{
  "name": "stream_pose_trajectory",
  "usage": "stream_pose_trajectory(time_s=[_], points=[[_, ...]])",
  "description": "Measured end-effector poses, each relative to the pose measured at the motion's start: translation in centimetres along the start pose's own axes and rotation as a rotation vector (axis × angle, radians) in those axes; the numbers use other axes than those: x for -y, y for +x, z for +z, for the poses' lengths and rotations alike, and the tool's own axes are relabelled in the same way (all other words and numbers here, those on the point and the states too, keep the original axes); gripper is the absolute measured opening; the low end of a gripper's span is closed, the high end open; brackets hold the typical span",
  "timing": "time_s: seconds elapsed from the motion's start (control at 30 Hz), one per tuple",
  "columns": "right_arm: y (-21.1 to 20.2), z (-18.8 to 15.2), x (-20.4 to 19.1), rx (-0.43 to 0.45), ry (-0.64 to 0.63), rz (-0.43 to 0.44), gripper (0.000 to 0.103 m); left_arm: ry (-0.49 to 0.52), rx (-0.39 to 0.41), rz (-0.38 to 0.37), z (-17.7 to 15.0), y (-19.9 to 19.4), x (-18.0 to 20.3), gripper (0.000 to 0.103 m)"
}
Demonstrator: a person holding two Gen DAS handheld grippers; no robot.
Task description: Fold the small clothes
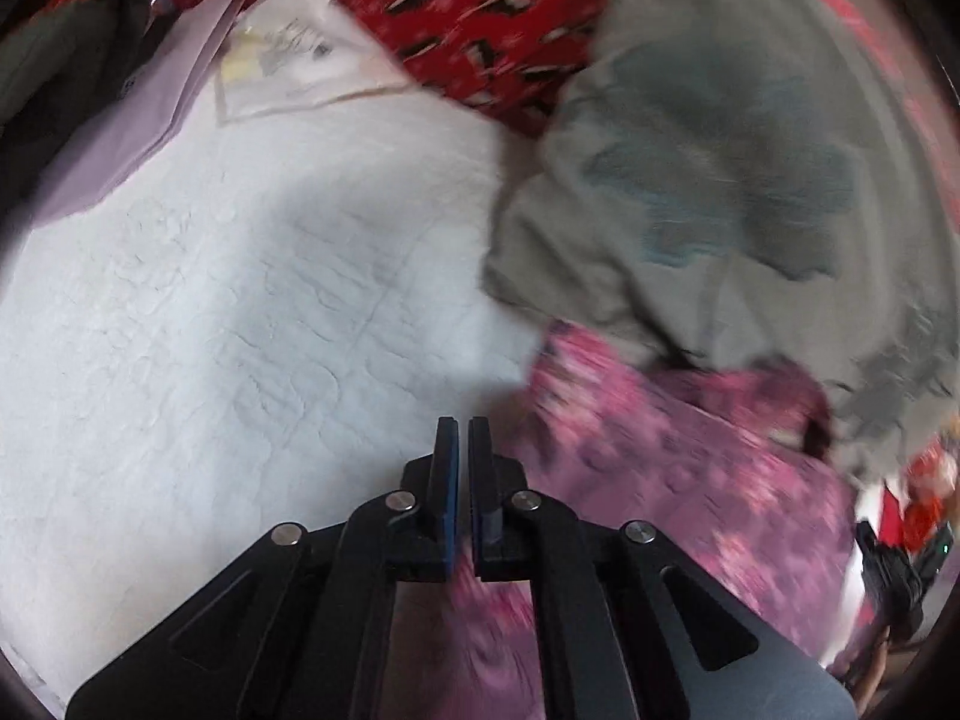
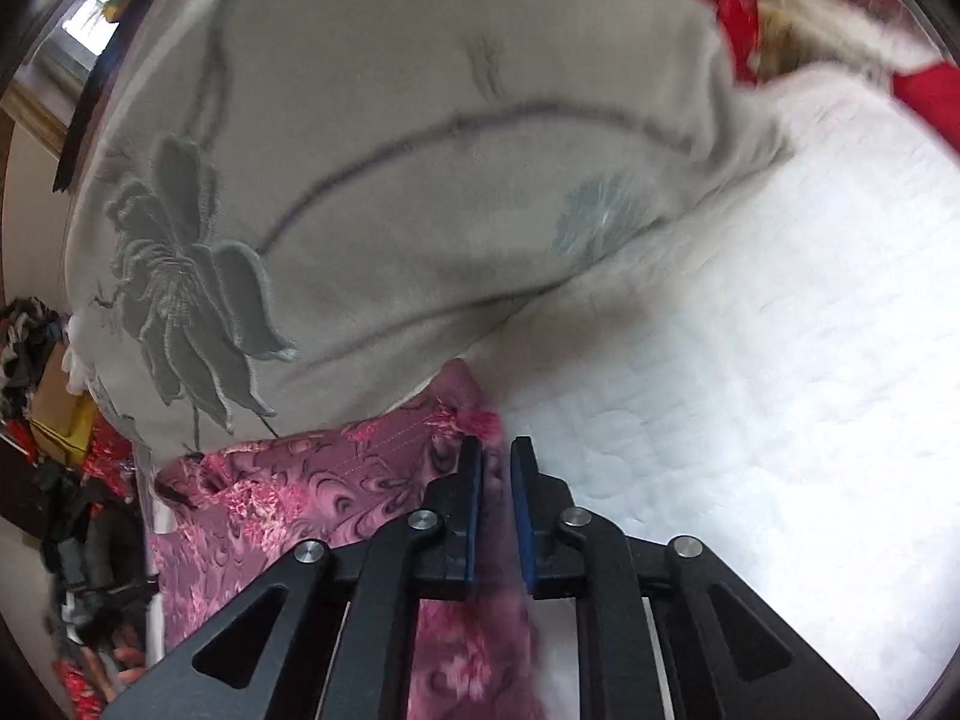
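— While the left gripper (image 1: 462,427) hangs above the white quilted bed cover (image 1: 240,312), how do its jaws stand?

— They are almost together, only a thin gap is between the blue pads. Pink cloth is under them lower down, but if they pinch it I cannot tell, because this part is blurred.

— And the right gripper (image 2: 497,450)?

— Its jaws are a little more apart, and the pink patterned garment (image 2: 288,492) passes between the pads. It looks that it holds the cloth near its edge.

— Where does this garment lie?

— In the left wrist view the pink patterned garment (image 1: 690,468) is at the right of the fingers, on the bed cover. In the right wrist view it is at the left and under the fingers, and the bed cover (image 2: 750,360) spreads to the right.

— What is behind it?

— A grey blanket with flower pattern (image 2: 360,180), touching the top edge of the garment. Further back is a red printed fabric (image 1: 480,12), and a lilac folded cloth (image 1: 150,114) at the far left.
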State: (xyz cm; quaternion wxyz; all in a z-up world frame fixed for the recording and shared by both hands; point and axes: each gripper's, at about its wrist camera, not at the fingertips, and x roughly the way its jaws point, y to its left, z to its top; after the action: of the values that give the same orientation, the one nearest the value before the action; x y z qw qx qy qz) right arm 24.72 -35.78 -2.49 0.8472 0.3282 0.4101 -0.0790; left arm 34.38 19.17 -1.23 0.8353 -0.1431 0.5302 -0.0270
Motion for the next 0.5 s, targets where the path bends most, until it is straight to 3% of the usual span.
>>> stream_pose_trajectory(time_s=[0.07, 0.13, 0.23, 0.3, 0.33, 0.37, 0.43, 0.47, 0.5], points=[[-2.4, -0.9, -1.0, 0.033, -0.042, 0.076, 0.013, 0.046, 0.022, -0.045, -1.6, -2.0, 1.1, 0.015], [-4.3, -2.5, -2.0, 0.044, -0.082, 0.166, 0.014, 0.104, 0.032, -0.043, -4.0, -3.4, 2.6, 0.054], [-4.1, -5.7, -2.6, -0.051, -0.142, 0.166, 0.020, 0.182, 0.012, 0.014, -8.4, -3.4, 4.7, 0.055], [-2.0, -8.2, -2.6, -0.192, -0.205, 0.030, 0.020, 0.208, -0.073, 0.081, -10.2, -1.9, 5.2, 0.055], [-2.7, -8.6, -2.6, -0.158, -0.223, 0.019, 0.019, 0.205, -0.080, 0.103, -10.9, -1.8, 5.1, 0.055], [-3.9, -8.7, -2.7, -0.136, -0.220, 0.019, 0.025, 0.197, -0.072, 0.111, -11.4, -2.1, 5.0, 0.055], [-6.3, -8.8, -2.0, -0.146, -0.152, 0.051, 0.026, 0.174, -0.066, 0.116, -12.3, -3.2, 4.7, 0.055], [-7.6, -9.1, -1.5, -0.134, -0.122, 0.065, 0.030, 0.154, -0.077, 0.109, -12.7, -3.7, 4.4, 0.055], [-8.7, -9.6, -0.7, -0.118, -0.100, 0.063, 0.042, 0.134, -0.091, 0.101, -13.2, -4.1, 4.1, 0.055]])
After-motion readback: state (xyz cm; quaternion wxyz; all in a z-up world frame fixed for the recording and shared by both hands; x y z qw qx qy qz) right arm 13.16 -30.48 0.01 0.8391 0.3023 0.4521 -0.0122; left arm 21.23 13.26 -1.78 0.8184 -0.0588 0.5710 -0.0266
